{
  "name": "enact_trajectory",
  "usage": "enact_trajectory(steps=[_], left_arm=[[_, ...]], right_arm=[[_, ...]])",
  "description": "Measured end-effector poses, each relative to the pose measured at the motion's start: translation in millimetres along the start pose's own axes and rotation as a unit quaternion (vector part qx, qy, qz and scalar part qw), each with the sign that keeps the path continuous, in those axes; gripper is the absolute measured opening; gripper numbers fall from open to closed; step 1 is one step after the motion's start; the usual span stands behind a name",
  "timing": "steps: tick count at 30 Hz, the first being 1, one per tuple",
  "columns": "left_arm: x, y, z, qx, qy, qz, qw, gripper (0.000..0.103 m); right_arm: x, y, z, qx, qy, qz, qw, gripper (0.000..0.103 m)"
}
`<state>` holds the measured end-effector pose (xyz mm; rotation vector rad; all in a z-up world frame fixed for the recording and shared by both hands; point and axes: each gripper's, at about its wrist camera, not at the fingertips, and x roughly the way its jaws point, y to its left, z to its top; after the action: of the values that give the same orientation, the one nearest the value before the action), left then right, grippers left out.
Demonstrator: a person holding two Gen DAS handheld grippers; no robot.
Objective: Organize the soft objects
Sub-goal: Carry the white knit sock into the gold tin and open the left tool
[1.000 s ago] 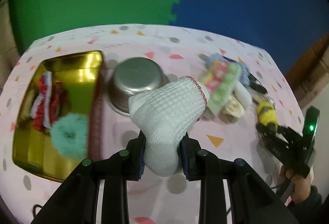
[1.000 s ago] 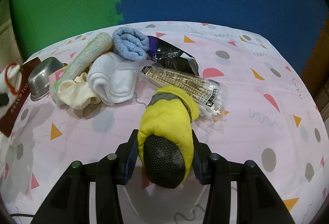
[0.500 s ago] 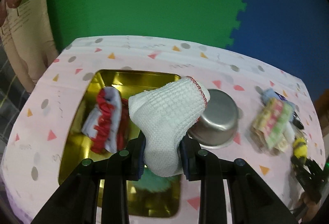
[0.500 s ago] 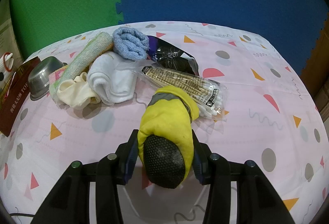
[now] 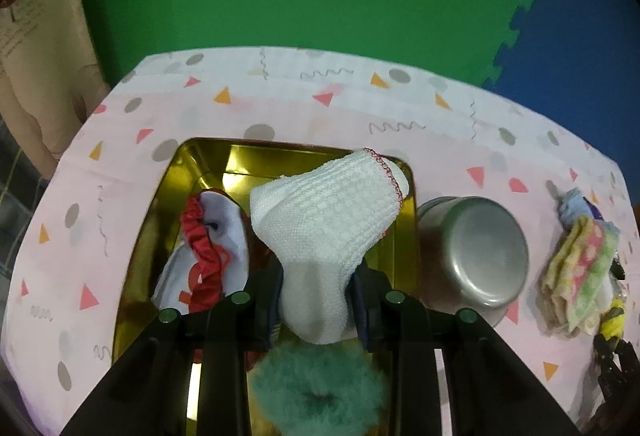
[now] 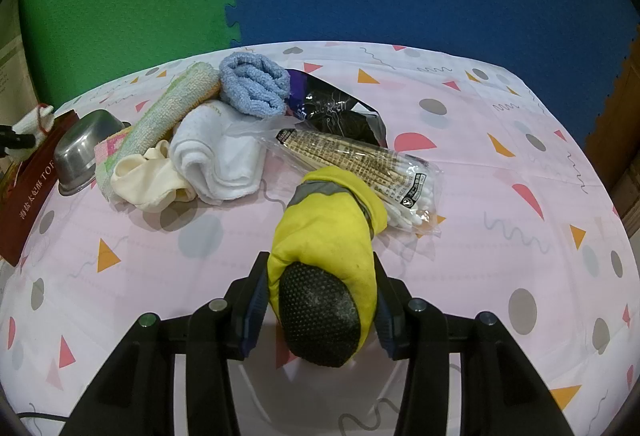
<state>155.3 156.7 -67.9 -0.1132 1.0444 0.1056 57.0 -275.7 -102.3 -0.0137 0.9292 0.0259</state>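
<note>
While the left gripper (image 5: 318,300) hung above the gold rectangular metal tray (image 5: 176,172), its jaws pinched a white knitted sock (image 5: 324,232) by the toe, cuff pointing away over a fluffy teal scrunchie (image 5: 316,392). The right gripper's (image 6: 320,310) jaws clamped a yellow-and-black glove (image 6: 328,248) above the pink patterned tabletop (image 6: 500,236), short of the bagged cotton swabs (image 6: 360,164).

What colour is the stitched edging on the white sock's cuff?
Red, a thin stitched line along the cuff of the white sock; clearest in the left wrist view.
</note>
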Motion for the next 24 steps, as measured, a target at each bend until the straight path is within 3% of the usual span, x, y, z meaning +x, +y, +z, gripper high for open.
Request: enact_trajectory(steps=[14,24], left_arm=[[37.2,5.1,8.4,-0.007,0.039,0.010,0.9992,0.028],[35.1,2.8,6.0,0.005,0.036,0.008,0.9993,0.045]], right_arm=[[0.1,0.2,-0.1,0.000,0.000,0.000,1.000,0.047],[0.2,0.2,-0.2,0.000,0.000,-0.001,1.000,0.047]])
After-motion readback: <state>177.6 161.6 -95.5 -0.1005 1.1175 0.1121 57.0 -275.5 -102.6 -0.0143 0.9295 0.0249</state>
